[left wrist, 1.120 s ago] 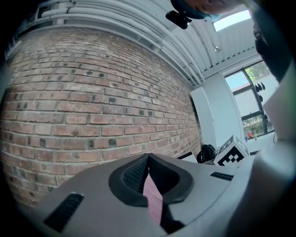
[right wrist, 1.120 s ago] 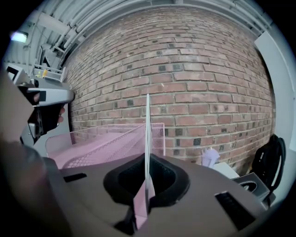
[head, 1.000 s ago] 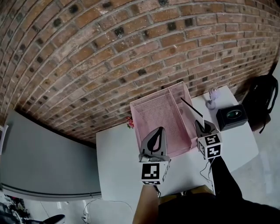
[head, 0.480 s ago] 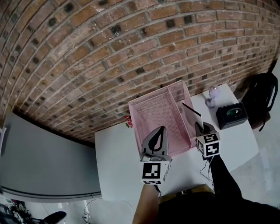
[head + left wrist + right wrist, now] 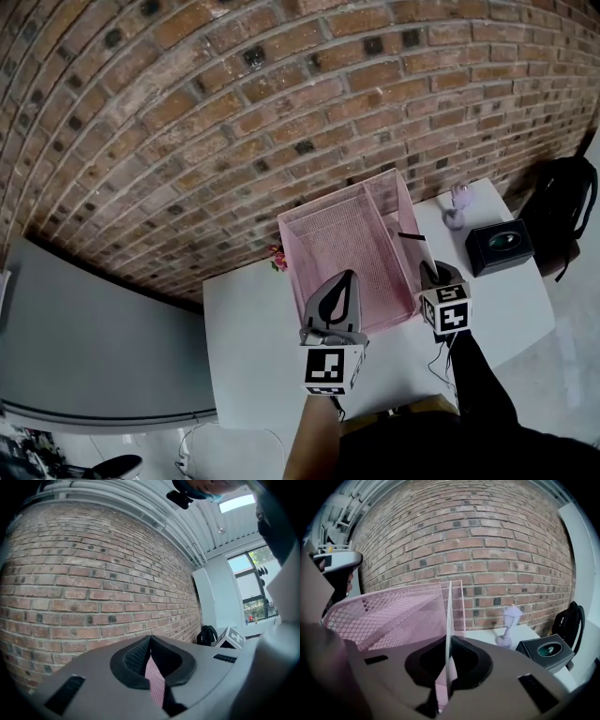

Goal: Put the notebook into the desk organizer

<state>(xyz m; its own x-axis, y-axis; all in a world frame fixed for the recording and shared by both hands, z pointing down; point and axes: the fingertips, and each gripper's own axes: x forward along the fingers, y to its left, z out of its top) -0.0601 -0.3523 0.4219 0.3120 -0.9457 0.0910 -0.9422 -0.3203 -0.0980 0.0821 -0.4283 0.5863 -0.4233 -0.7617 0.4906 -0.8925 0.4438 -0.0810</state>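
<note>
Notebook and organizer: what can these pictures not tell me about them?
Head and right gripper views: notebook is edge-on, so its cover is unseen.
Right gripper view: right gripper hides the notebook's lower edge.
Head view: left gripper partly covers the front wall of the organizer.
No view shows whether the notebook touches the organizer's floor.

White table [image 5: 246,328], lower centre of frame: 1 pink mesh desk organizer [image 5: 328,246] at its far edge; to the right, 1 lilac lamp figurine [image 5: 456,208] and 1 black box [image 5: 500,247].
</note>
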